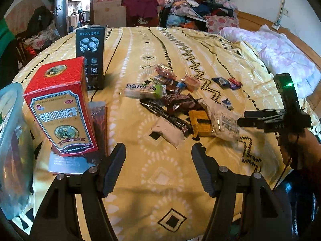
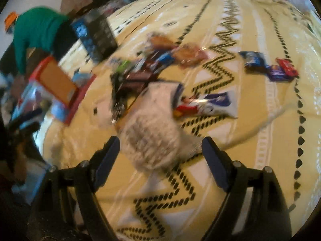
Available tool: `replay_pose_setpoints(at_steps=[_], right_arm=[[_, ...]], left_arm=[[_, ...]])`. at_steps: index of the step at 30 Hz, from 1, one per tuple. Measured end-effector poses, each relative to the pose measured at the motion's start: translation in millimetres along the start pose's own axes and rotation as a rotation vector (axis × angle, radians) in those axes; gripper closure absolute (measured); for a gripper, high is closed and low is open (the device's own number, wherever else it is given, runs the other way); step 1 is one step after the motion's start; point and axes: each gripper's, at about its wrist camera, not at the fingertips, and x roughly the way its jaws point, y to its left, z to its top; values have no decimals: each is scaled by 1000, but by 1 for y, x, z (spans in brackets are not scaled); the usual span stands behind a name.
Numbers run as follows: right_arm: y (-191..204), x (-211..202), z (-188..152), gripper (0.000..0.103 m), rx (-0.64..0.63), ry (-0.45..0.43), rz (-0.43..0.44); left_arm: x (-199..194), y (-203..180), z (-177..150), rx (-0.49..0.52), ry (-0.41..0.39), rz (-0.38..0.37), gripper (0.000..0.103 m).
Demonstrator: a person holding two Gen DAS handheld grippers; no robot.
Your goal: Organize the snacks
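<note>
The left claw (image 1: 158, 154) is being held with fingers apart, empty, above the yellow bedspread (image 1: 160, 190). The right claw (image 2: 160, 150) is likewise being held apart, a clear bag of white snacks (image 2: 152, 138) lying between its fingertips. The snack pile (image 1: 176, 100) is being kept mid-bed, beside a red box (image 1: 60, 108).

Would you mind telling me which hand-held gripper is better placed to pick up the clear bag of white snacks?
The right hand-held gripper: it is open with the clear bag just ahead of its fingers. The left sits farther back.
</note>
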Motion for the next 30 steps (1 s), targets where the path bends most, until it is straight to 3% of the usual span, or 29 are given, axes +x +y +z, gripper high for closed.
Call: replay_pose_setpoints(at_steps=[2,4,9,12,15,19,20,21,22,25,28,30], right_arm=[[15,7,2,16,-77,14,-1],[33,15,4,4,-181,20,-51],[38,43,3,4,-319,92,-174],[27,47,1,15,-270,111,-162],[9,26,-3,18,-185,47,-211],[-35,-4,-15,14,-19,-18,-374],[-44,-13,-18,13,30,-43,-460],[-48,-19,-20,13,59,-63,-473],[-49,-26,-20,13,96,-99,-442],[-38,-32,-13,13,158,-168,-240],[-13,-2,8,15,112,-129,-99],[-1,23,19,16,71,-94,-98]], left_arm=[[3,-1,-2,-1,18,-9,34],[6,-1,-3,-1,29,-15,34],[14,-4,-5,-12,53,-28,34],[22,-3,-8,-14,73,-24,34],[29,-4,-13,-14,98,-24,34],[37,-4,-15,-29,112,-26,34],[38,-5,-16,-31,112,-28,34],[39,-6,-16,-29,112,-29,34],[40,-6,-16,-28,114,-29,34],[44,-10,-15,-25,117,-35,34],[48,-14,-12,-18,117,-41,34],[50,-16,-9,-14,109,-44,34]])
